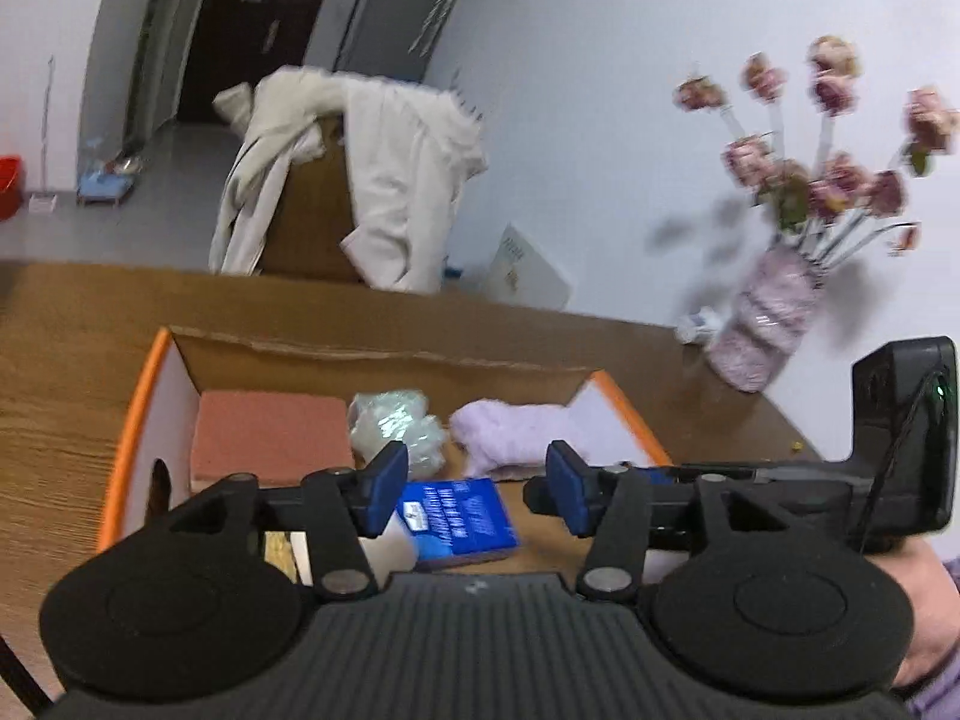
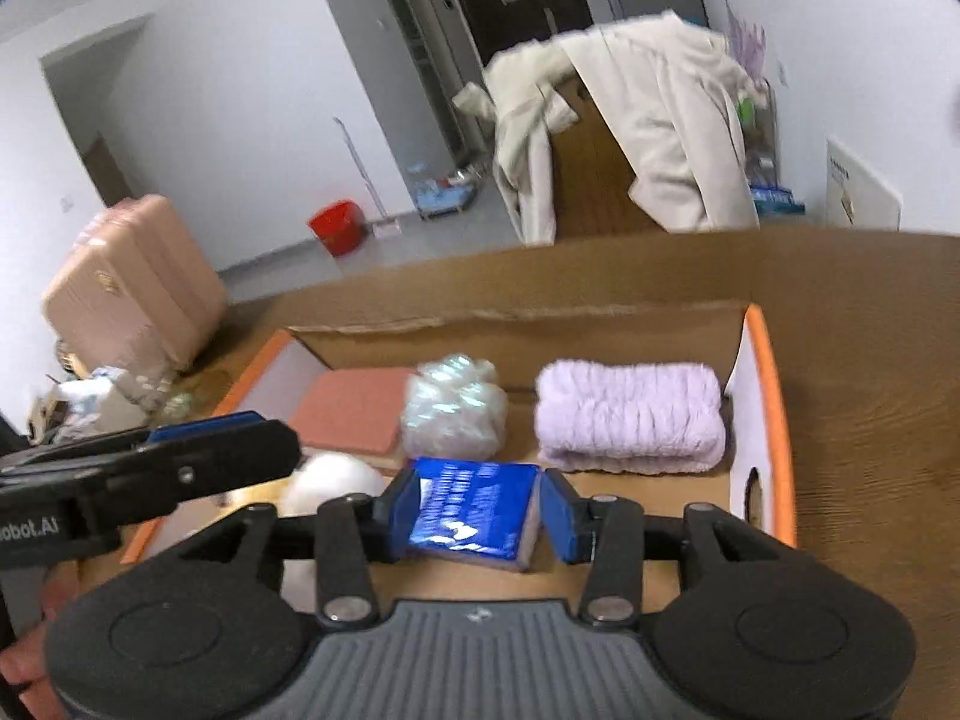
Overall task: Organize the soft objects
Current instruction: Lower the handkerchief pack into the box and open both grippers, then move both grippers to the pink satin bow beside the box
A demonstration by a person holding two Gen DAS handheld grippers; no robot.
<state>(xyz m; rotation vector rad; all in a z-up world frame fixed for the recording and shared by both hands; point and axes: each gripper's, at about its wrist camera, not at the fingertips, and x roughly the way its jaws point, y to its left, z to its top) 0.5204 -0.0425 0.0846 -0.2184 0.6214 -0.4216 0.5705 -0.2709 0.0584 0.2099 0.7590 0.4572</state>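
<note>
Right gripper (image 2: 477, 517) fingers flank the blue packet (image 2: 474, 513) inside the orange-edged box (image 2: 774, 396), beside a lilac towel (image 2: 630, 417)

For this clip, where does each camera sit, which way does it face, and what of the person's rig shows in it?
Left wrist: on the left claw, looking forward and down into the box; shows its own open claw, the right claw and a hand.
Right wrist: on the right claw, looking into the box from its right; its pads flank the blue pack; left claw at left edge.
Shared: box, pack, lilac towel, pink pad, plastic wad.
</note>
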